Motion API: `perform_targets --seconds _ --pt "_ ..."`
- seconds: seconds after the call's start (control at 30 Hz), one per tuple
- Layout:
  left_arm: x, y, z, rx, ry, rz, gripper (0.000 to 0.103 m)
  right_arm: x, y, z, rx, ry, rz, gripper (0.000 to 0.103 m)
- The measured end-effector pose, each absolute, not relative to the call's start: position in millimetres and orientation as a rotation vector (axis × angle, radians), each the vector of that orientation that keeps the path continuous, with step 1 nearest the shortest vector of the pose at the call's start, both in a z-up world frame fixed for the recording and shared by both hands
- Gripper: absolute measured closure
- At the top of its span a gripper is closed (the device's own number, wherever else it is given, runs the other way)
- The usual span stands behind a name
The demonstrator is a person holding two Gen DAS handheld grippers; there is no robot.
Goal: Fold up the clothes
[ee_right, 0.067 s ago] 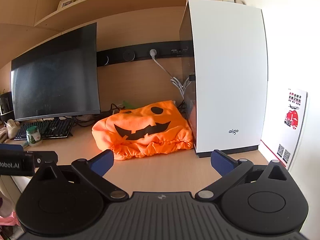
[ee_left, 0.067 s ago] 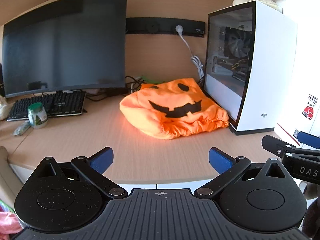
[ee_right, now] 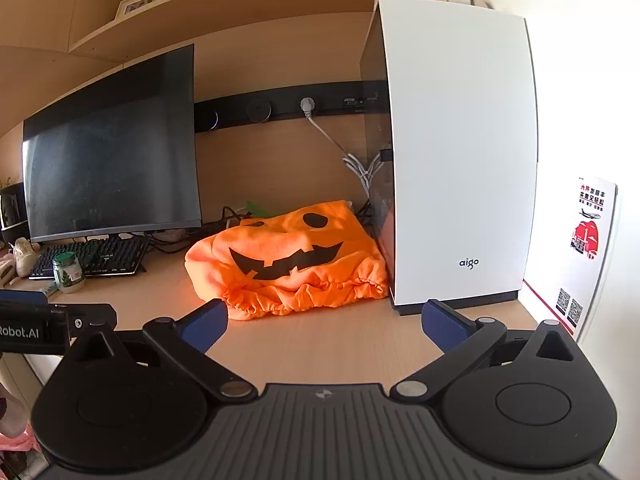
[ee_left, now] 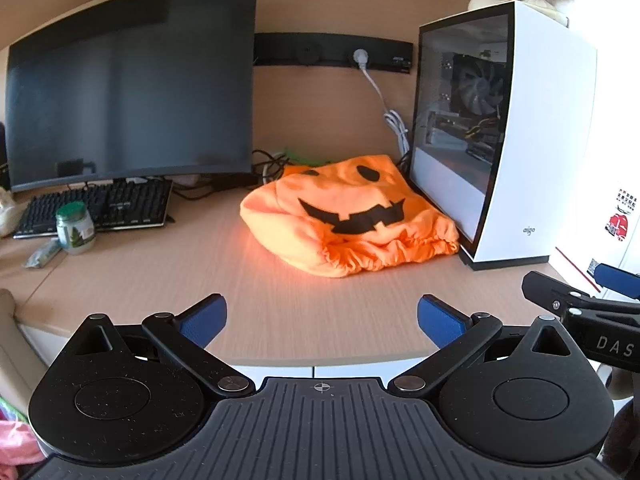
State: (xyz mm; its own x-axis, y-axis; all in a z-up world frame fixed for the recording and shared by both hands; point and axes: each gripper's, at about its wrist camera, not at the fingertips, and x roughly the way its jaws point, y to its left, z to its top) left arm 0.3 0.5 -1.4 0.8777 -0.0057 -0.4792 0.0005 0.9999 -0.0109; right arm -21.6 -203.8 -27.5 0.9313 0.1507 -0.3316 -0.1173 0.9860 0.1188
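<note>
Orange fleece with a black jack-o'-lantern face, the pumpkin garment lies crumpled in a loose heap on the wooden tabletop, its gathered, ruffled hem facing the near edge. Its right side sits just beside the white computer case, possibly touching it at the base. To the left, well apart from the cloth, stand a dark monitor, a black keyboard in front of it and a small green-lidded jar near the keyboard's front edge. A white cable hangs from a wall socket behind the garment.

Both tools hover over the near edge of the tabletop, short of the cloth. The left gripper has its jaws spread wide apart, with nothing between the blue pads. The right gripper likewise has its jaws wide apart and empty, its left pad lined up in view with the ruffled hem
</note>
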Motion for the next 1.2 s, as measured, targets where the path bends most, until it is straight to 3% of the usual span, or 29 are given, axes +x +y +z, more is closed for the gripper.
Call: perform_targets --seconds 0.47,1.2 --pt "6.1 1.8 -5.9 -0.034 0.56 -0.007 0.0 -19.1 -206.8 -28.8 0.099 0.333 0.147 0.0" --pt "3.4 6.2 -9.8 -0.045 0.588 0.004 0.0 -16.2 -193.6 -34.5 0.098 0.486 0.187 0.0"
